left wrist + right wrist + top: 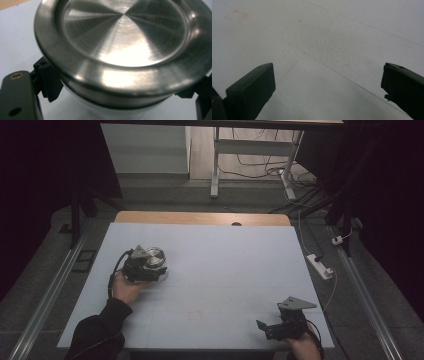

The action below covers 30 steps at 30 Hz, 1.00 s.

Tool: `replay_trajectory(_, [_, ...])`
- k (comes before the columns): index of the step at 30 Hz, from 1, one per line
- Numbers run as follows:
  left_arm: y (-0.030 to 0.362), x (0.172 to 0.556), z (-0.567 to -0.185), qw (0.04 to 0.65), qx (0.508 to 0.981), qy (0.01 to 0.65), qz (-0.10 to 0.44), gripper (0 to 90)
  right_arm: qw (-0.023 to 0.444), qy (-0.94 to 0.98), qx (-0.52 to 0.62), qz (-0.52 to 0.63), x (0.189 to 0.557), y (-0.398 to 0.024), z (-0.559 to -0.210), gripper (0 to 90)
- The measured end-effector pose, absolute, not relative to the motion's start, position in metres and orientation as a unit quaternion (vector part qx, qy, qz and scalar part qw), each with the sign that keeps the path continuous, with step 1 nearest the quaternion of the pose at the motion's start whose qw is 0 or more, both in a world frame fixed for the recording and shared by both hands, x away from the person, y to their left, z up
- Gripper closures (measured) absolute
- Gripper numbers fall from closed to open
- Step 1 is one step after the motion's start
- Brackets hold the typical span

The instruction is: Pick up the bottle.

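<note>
Standing on the left half of the pale, finely grained table [215, 265], a round container [120, 50] with a brushed steel lid and white body is pinched between the jaws of the left claw [150, 267]. The right claw [328, 87] is held spread over bare table at the near right corner.

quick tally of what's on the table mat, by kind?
Metal-lidded container: 1, between the left claw's jaws
Hand-held claws: 2, left one and right claw, whose jaws stand apart over bare mat
Total: 3
</note>
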State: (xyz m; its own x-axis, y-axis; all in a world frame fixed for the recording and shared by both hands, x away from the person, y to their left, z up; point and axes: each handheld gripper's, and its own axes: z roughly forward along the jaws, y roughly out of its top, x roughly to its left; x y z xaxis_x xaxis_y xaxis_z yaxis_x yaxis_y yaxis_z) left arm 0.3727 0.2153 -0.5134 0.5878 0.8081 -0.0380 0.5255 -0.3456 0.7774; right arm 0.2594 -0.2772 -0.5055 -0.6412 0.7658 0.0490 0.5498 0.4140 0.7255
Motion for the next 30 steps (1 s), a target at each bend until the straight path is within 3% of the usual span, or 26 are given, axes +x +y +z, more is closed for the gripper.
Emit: replay_trajectory(30, [0.151, 0.362, -0.465, 0.412, 0.845, 0.311, 0.142, 15.3, 0.149, 0.825, 0.398, 0.373, 0.258, -0.278, -0.505, 0.0])
